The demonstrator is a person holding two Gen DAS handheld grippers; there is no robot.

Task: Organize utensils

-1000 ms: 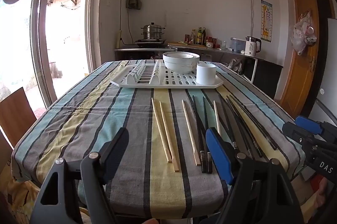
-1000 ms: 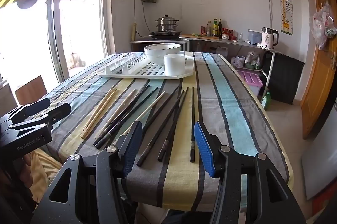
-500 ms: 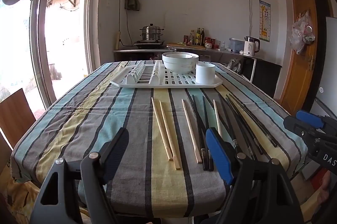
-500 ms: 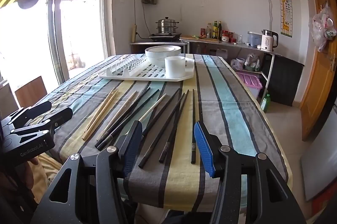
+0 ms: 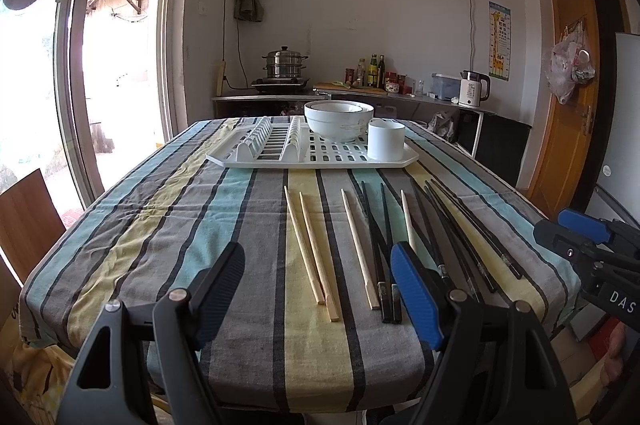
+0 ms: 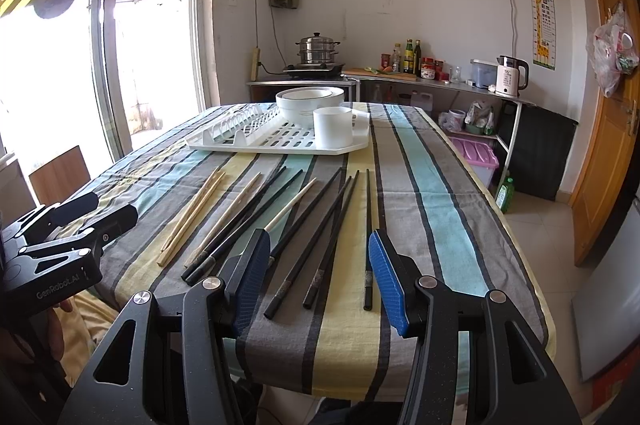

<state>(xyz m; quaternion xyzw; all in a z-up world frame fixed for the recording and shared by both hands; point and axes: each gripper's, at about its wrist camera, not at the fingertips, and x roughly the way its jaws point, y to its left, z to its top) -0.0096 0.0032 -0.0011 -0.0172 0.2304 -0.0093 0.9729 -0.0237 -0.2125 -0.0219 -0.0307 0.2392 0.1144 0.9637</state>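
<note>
both grippers hang just off the near edge of the desk, which is covered in a striped cloth, and neither has anything in it: the left gripper has its fingers spread wide, and the right gripper has its fingers spread about as wide, with bare cloth and stick ends showing in the gap. the chopsticks lie loose in a rough fan across the near half of the desk, thick ends toward the grippers, tips toward the white drying rack further back. the pale wooden chopsticks sit on the left side, two close together and two more apart among the dark ones; the black chopsticks fill the middle and right, several crossing or touching near their handles. on the rack stand stacked white bowls and a white cup, which looks the likely holder for the sticks, though that is a guess. the sticks should be light, stiff and thin; the black ones look glossy and may slide or roll when pinched, the wood less so. lying flat on soft cloth, they give little to get under, so a hold across the thicker handle end, square to the stick, seems safest. where sticks touch, a pinch could catch two at once or flick a neighbour off the edge.
</note>
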